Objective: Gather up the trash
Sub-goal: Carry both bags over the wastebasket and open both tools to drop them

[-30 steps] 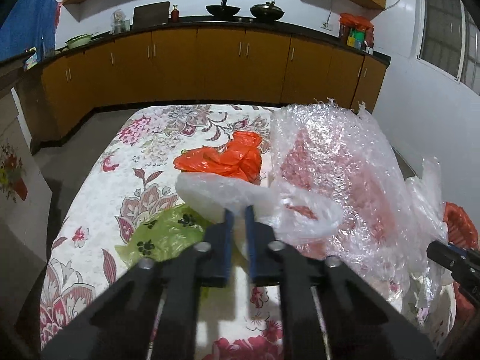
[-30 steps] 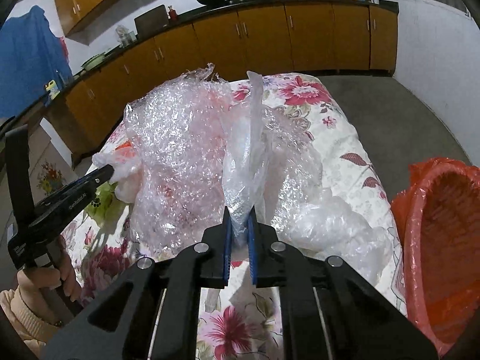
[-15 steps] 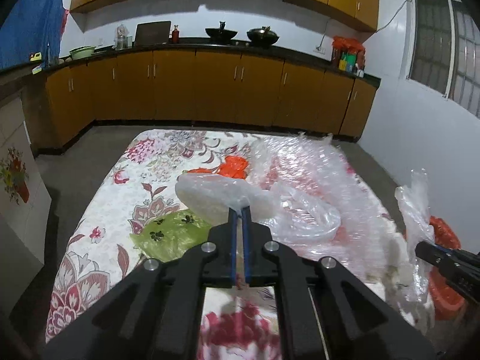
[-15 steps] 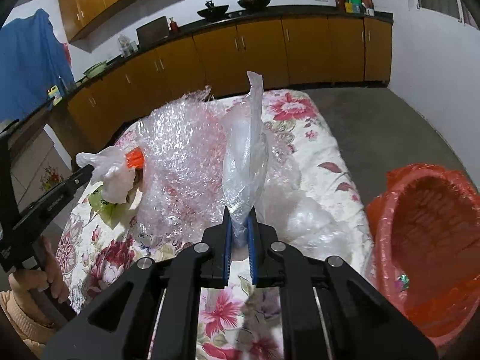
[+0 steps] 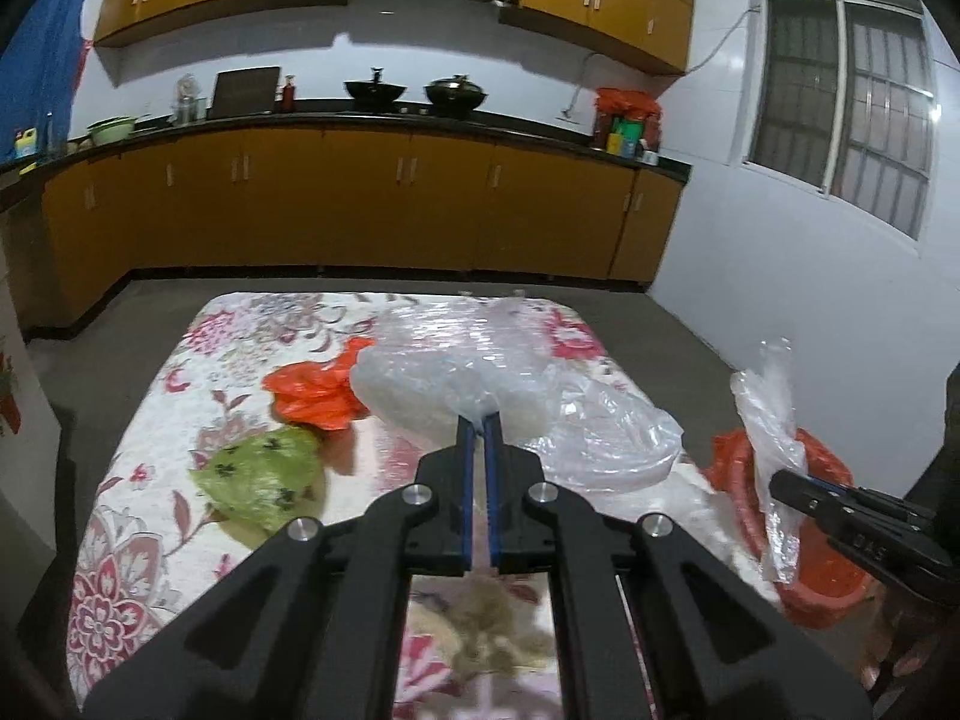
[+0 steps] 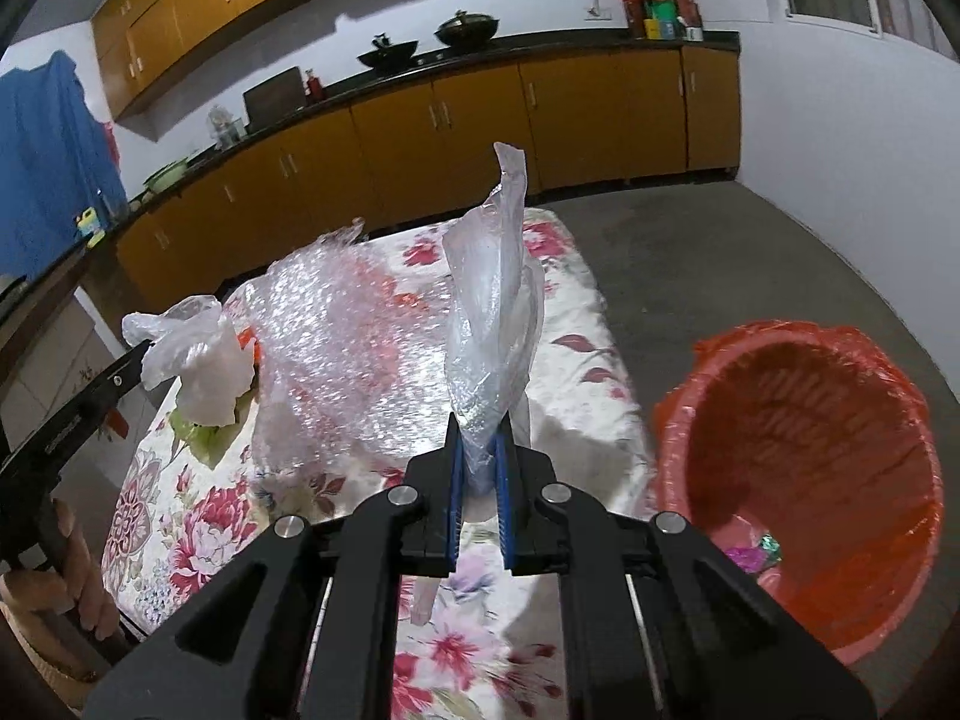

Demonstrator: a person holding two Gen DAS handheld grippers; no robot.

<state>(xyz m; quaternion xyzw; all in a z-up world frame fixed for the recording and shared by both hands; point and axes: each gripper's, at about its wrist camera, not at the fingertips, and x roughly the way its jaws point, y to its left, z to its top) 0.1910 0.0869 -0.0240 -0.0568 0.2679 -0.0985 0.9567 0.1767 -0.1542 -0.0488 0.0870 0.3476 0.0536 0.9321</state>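
My left gripper [image 5: 478, 420] is shut on a whitish plastic bag [image 5: 432, 387] and holds it above the floral table [image 5: 180, 516]. It also shows at the left of the right wrist view [image 6: 192, 360]. My right gripper [image 6: 478, 450] is shut on a clear plastic bag [image 6: 495, 312] that stands up from the jaws, lifted over the table's right edge. That bag also shows in the left wrist view [image 5: 771, 438]. A red bin lined with an orange bag [image 6: 804, 480] stands on the floor right of the table.
A bubble wrap sheet [image 6: 354, 348], an orange bag [image 5: 318, 390] and a green bag [image 5: 258, 474] lie on the table. Kitchen cabinets [image 5: 360, 204] run along the far wall. Small scraps lie in the bin bottom [image 6: 750, 552].
Both grippers have risen and pulled back with their bags. The clear bag has come free of the bubble wrap, and the right gripper has swung toward the red bin.
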